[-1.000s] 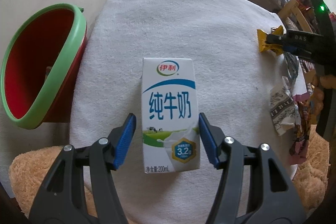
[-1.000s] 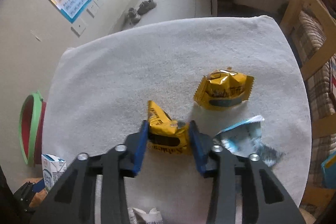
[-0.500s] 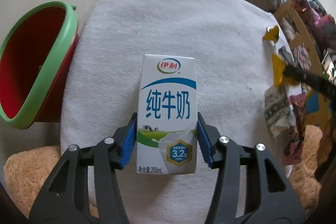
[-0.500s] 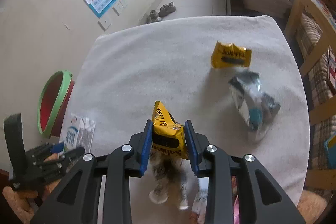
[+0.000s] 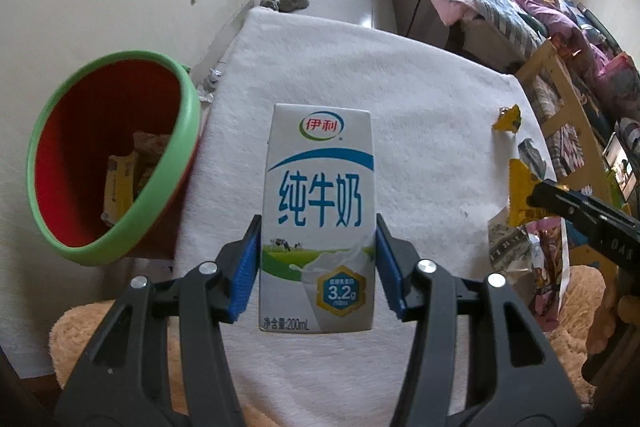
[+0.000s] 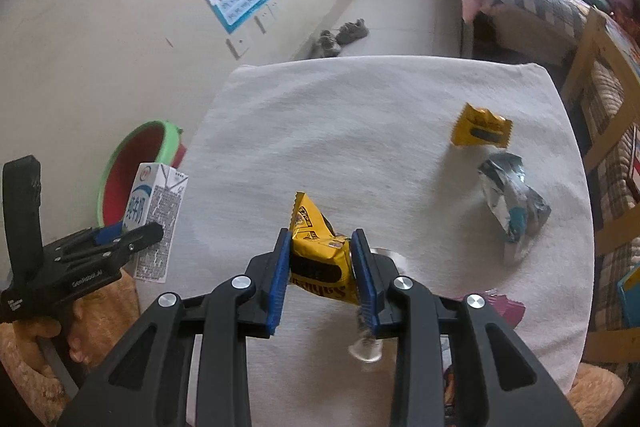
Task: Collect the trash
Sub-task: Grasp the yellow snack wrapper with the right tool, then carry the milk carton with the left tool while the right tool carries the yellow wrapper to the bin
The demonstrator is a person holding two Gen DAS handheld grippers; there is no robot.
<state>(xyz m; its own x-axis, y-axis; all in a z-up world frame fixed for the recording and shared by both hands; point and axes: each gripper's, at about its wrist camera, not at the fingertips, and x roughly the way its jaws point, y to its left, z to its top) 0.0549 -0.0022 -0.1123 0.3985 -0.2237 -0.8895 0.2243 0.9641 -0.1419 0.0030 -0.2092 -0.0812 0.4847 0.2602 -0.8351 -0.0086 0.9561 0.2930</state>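
Red inside, the green-rimmed bin (image 5: 112, 163) beside the tabletop (image 5: 400, 99) already holds some wrappers. Near it, the left gripper (image 5: 316, 267) clamps its jaws on a milk carton (image 5: 320, 211); the right gripper (image 6: 320, 275) pinches a yellow wrapper (image 6: 316, 251). Farther from the bin, another yellow packet (image 6: 480, 127) and a silver wrapper (image 6: 512, 203) are left.

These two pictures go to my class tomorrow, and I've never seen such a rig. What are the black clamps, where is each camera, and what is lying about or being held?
A person holds one clamp-like gripper in each hand; a camera on each looks along its fingers. In the left view, the left gripper grips a milk carton above a white cloth, beside a red bin holding some trash. In the right view, the right gripper grips a yellow wrapper. Another yellow wrapper and a crumpled silver one lie on the cloth.
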